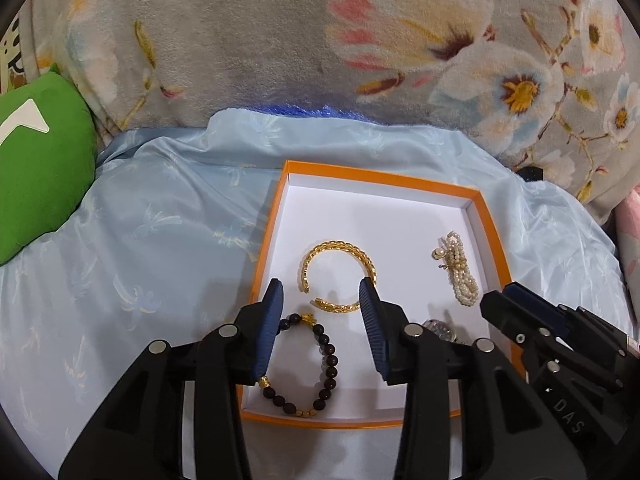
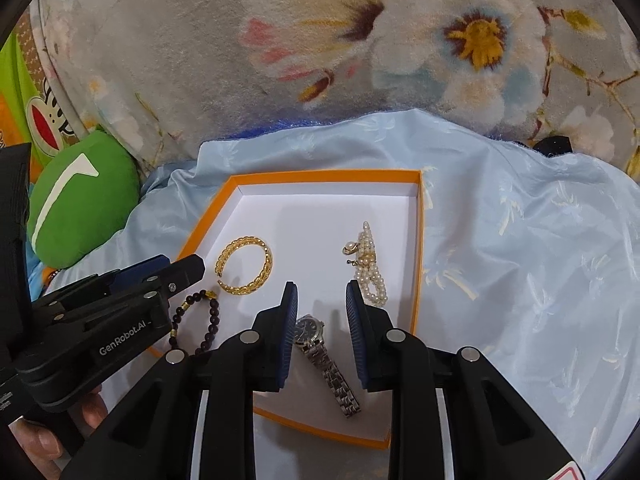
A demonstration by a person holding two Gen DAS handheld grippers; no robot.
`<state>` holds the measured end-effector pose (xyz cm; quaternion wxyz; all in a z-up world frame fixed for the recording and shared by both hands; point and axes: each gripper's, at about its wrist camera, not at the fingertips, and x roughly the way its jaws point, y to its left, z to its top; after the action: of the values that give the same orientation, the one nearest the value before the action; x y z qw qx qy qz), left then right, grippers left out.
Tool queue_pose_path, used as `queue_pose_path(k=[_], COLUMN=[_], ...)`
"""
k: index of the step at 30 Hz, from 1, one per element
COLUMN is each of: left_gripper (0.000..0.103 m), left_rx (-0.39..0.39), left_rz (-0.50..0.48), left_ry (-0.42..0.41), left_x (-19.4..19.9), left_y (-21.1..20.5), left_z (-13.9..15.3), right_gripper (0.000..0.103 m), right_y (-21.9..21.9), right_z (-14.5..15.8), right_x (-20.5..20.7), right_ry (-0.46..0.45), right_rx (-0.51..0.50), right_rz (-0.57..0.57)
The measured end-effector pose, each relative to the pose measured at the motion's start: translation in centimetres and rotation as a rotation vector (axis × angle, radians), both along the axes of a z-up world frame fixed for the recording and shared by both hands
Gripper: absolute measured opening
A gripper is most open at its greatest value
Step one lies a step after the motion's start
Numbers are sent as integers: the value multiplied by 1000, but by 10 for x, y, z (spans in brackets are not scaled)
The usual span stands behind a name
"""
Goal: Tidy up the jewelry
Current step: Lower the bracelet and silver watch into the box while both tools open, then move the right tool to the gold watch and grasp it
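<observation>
An orange box with a white inside lies on pale blue cloth. In it lie a gold bangle, a pearl bracelet, a dark bead bracelet and a silver watch. My left gripper is open and empty above the bead bracelet and the bangle's near edge. My right gripper is open and empty above the watch; its face shows between the fingers.
A green cushion lies at the left. A grey floral blanket rises behind the blue cloth. Each gripper shows in the other's view: the right one, the left one.
</observation>
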<state>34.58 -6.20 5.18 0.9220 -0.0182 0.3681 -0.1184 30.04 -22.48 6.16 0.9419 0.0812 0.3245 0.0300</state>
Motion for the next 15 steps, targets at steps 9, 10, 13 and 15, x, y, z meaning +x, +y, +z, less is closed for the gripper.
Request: queue_pose_path(k=[9,10,13,15], left_gripper=[42,44,50,50], left_rx=[-33,-34,-17,4], left_rz=[44,48,64,68], left_ry=[-71,-77,-90,-88], left_x=[-48,-56,-89,-114], left_y=[41,46,64,75], left_z=[39,42,46,44], right_gripper=[28,29,32,32], right_y=[-3,-3,-1,2], right_z=[20,20,17,12], right_x=[-67,-77,-111,-137], right_ry=[-38,-37,-26,-12], right_rx=[23,30,25,11], right_rz=[10,12,16,15])
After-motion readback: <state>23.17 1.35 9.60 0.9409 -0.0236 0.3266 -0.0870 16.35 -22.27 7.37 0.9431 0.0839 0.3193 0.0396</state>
